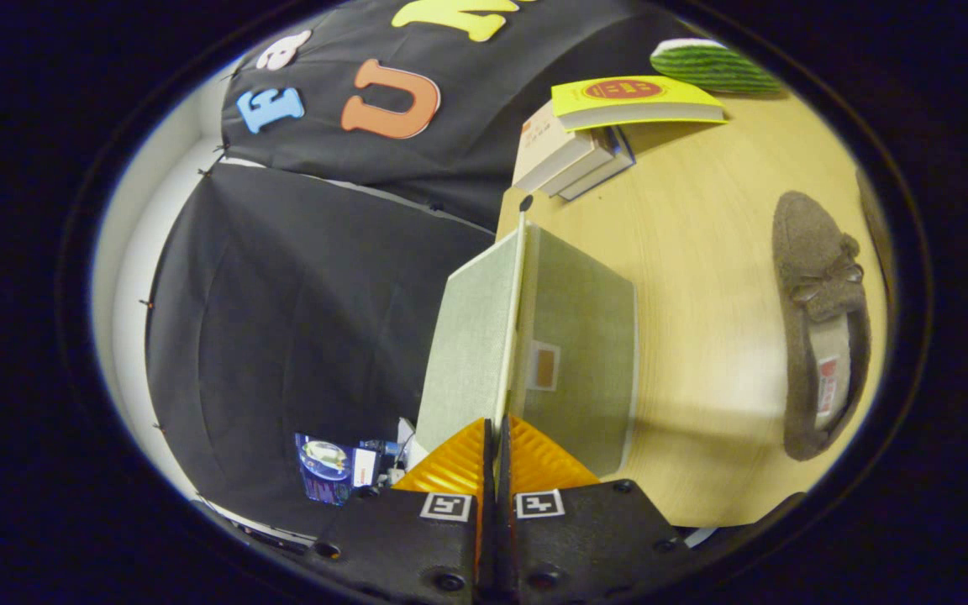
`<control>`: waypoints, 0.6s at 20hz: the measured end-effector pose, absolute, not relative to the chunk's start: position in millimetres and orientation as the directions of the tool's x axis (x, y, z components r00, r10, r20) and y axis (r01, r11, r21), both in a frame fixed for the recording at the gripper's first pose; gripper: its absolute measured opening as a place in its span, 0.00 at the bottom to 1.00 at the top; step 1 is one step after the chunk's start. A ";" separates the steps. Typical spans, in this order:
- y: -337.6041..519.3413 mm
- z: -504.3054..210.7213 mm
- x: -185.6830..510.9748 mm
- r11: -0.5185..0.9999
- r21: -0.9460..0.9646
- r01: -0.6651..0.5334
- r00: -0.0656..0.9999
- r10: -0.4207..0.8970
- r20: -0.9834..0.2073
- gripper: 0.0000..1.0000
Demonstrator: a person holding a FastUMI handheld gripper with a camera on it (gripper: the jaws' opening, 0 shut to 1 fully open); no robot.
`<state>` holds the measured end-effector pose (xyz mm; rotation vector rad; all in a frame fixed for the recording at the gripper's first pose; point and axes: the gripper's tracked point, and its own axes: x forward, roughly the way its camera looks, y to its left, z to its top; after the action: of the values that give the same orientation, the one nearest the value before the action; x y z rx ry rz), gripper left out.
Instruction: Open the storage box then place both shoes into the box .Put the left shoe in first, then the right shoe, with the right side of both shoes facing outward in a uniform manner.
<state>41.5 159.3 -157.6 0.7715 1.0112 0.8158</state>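
At the far left, beyond the table edge, a small blue packet (328,467) is seen low against the black booth cloth. Next comes the storage box (576,353), a grey-green fabric-covered case standing on the wooden table (702,277). Its lid (471,353) is pinched at the near edge between the fingers of the gripper (497,458), which are pressed together on the thin panel with almost no gap showing. The lid appears to be swung partly away from the box body, so the opening step is judged to be under way and not yet finished; the interior is not visible.

Behind the box, a stack of books (585,143) topped by a yellow one is set near the table's back edge, with a green striped, watermelon-like object (711,65) beyond it. Well to the right, a brown fuzzy shoe (820,328) is lying on the table, apart from the box. Neither shoe is judged to be placed yet. Nothing is seen blocking the path between shoe and box.
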 end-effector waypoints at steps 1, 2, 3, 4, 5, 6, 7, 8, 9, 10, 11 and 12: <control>163.2 -146.7 38.8 0.473 0.851 -0.227 0.304 0.865 -0.400 0.06; 168.3 -133.7 35.8 0.462 0.854 -0.239 0.308 0.870 -0.385 0.06; 173.3 -118.5 36.0 0.451 0.855 -0.256 0.321 0.874 -0.365 0.06; 177.5 -100.3 32.8 0.436 0.856 -0.277 0.330 0.880 -0.342 0.06; 183.9 -83.4 32.0 0.423 0.856 -0.298 0.337 0.885 -0.320 0.06; 193.3 -66.0 30.0 0.407 0.855 -0.321 0.338 0.893 -0.298 0.06; 203.4 -49.0 28.7 0.393 0.852 -0.345 0.339 0.899 -0.278 0.06; 214.4 -36.6 26.0 0.384 0.845 -0.372 0.335 0.905 -0.263 0.06; 227.6 -28.4 26.2 0.386 0.833 -0.396 0.336 0.906 -0.260 0.06; 238.6 -22.5 27.3 0.412 0.808 -0.422 0.352 0.895 -0.272 0.06; 250.4 -19.7 29.4 0.450 0.768 -0.457 0.375 0.880 -0.293 0.06; 262.6 -21.7 25.8 0.482 0.720 -0.498 0.380 0.868 -0.319 0.06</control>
<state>25.8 262.6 -21.7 0.5717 0.7520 0.9356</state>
